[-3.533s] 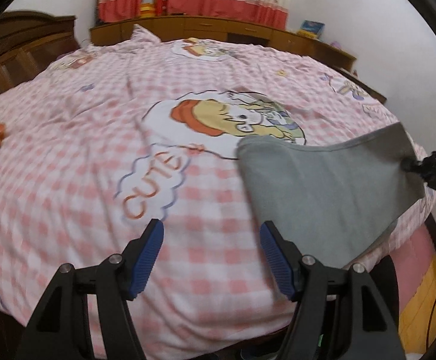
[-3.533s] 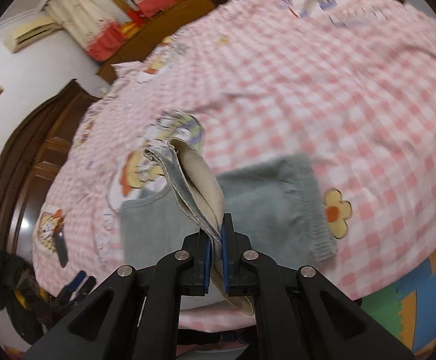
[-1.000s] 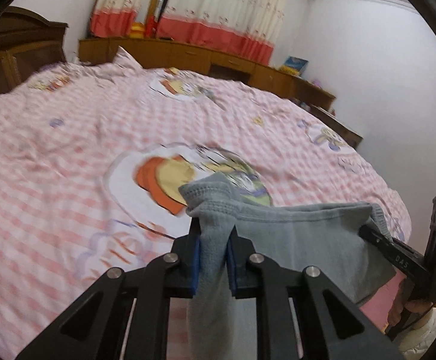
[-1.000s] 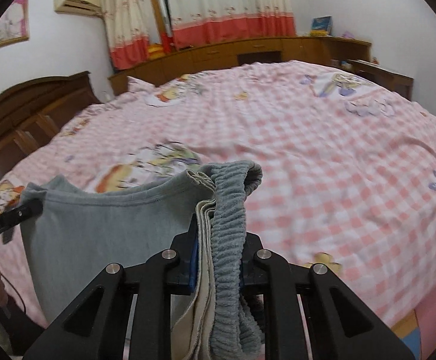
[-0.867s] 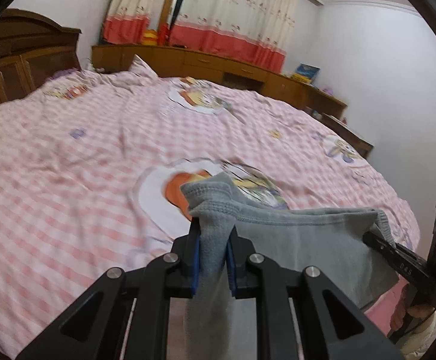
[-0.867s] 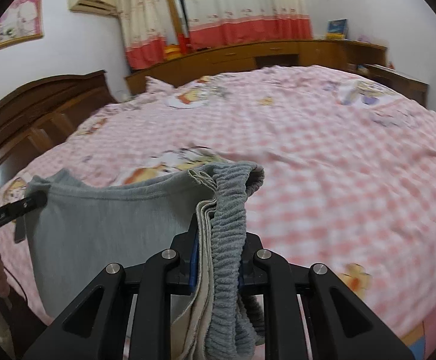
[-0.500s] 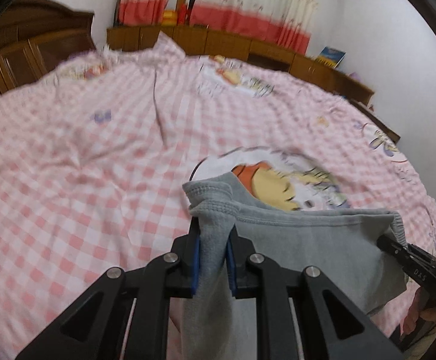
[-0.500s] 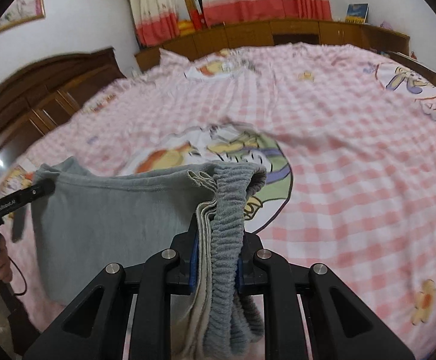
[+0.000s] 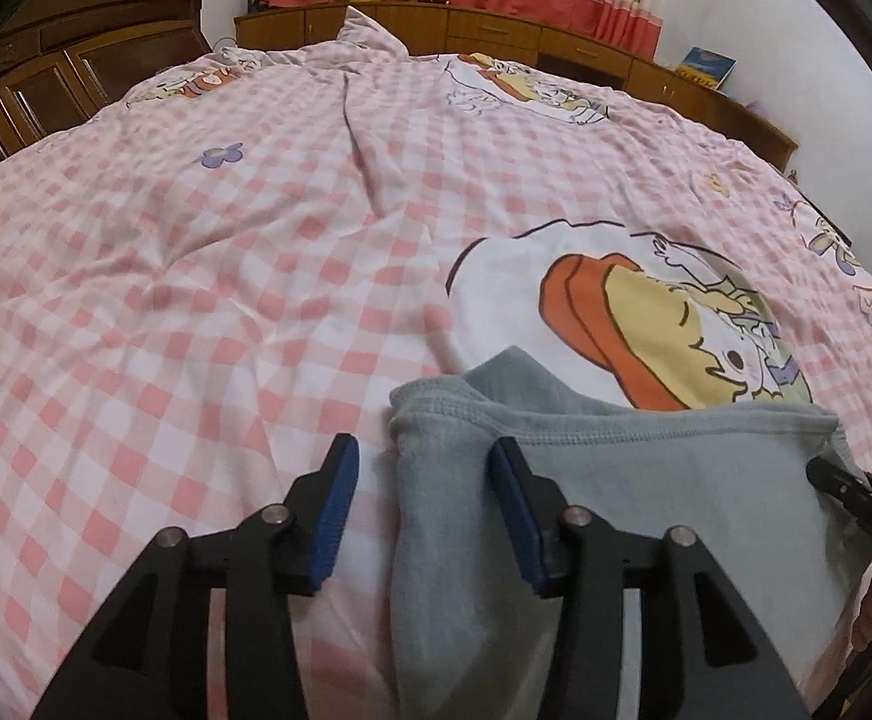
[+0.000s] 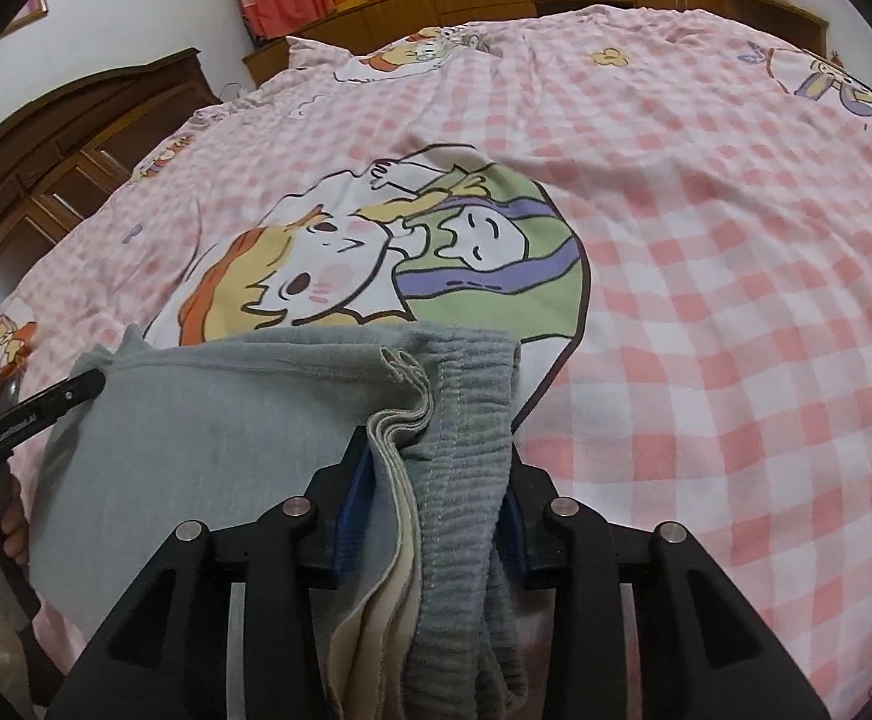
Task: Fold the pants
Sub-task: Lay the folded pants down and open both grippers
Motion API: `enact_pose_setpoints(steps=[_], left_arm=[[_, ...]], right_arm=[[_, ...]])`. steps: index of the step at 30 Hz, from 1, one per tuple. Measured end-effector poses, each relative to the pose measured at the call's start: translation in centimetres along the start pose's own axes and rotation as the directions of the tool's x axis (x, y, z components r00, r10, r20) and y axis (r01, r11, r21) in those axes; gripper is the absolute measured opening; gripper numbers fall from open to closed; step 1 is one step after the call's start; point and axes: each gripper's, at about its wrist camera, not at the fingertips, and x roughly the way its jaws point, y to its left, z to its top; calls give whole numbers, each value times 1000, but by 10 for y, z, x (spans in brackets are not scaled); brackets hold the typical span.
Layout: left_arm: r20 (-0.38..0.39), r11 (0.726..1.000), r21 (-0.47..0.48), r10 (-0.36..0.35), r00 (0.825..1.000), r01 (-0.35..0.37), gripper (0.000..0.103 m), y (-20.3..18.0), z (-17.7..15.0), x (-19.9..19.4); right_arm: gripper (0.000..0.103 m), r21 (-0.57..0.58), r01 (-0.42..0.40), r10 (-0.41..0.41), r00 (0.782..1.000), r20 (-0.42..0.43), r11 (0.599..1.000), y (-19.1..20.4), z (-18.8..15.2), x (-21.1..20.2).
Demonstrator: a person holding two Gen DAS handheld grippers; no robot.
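Observation:
The grey pants (image 9: 646, 498) lie folded on the pink checked bedspread near its front edge. My left gripper (image 9: 424, 498) is open, its blue pads either side of the pants' left corner, with the cloth between the jaws but not pinched. My right gripper (image 10: 430, 516) has parted jaws with the ribbed waistband (image 10: 466, 450) and cream lining draped loosely between them. The pants' flat grey panel (image 10: 196, 420) spreads to the left. Each gripper's tip shows in the other's view: the right gripper's tip (image 9: 856, 504) and the left gripper's tip (image 10: 46, 408).
The bedspread (image 9: 256, 240) has a large cartoon print (image 10: 388, 258) just beyond the pants. A dark wooden headboard (image 9: 46, 78) stands at the left. Low wooden cabinets (image 9: 496, 30) and red-and-cream curtains line the far wall.
Both grippers lowered the pants onto the bed and opened; half a second ago each was clamped on a corner held up in the air.

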Motion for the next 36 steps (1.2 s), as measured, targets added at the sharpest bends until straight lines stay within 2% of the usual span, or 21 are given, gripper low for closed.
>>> enact_pose_setpoints(steps=[5, 8, 11, 13, 16, 19, 24, 26, 31, 36], left_arm=[[31, 1000, 9, 0, 1000, 0, 49, 1, 1, -34], [47, 1000, 0, -8, 999, 8, 49, -1, 0, -53], [62, 998, -16, -67, 996, 68, 50, -8, -5, -67], [57, 995, -12, -99, 993, 100, 50, -16, -7, -67], [53, 995, 20, -98, 994, 98, 50, -28, -7, -58], [53, 992, 24, -125, 991, 124, 50, -32, -6, -41], [-35, 992, -22, -126, 991, 125, 49, -22, -4, 3], [-45, 991, -27, -130, 990, 129, 49, -20, -7, 9], [-42, 994, -6, -105, 994, 105, 49, -23, -13, -13], [-27, 989, -31, -145, 989, 144, 49, -22, -34, -53]], right_arm=[[36, 6, 26, -26, 998, 65, 1000, 0, 2, -36], [36, 10, -32, 31, 994, 104, 999, 6, 1, -57], [36, 8, -101, 99, 989, 106, 995, 18, -6, -64], [36, -16, -98, 99, 992, 81, 995, 29, -11, -57], [36, -29, -68, 70, 996, 61, 997, 35, -16, -49], [36, -24, -45, 46, 998, 50, 999, 32, -19, -42], [36, -30, -49, 49, 999, 6, 998, 22, -22, -23], [36, -42, -53, 54, 999, 3, 998, 22, -24, -17], [36, -37, -51, 51, 999, 2, 998, 24, -23, -23], [36, -65, -51, 52, 999, 12, 997, 31, -30, -51]])
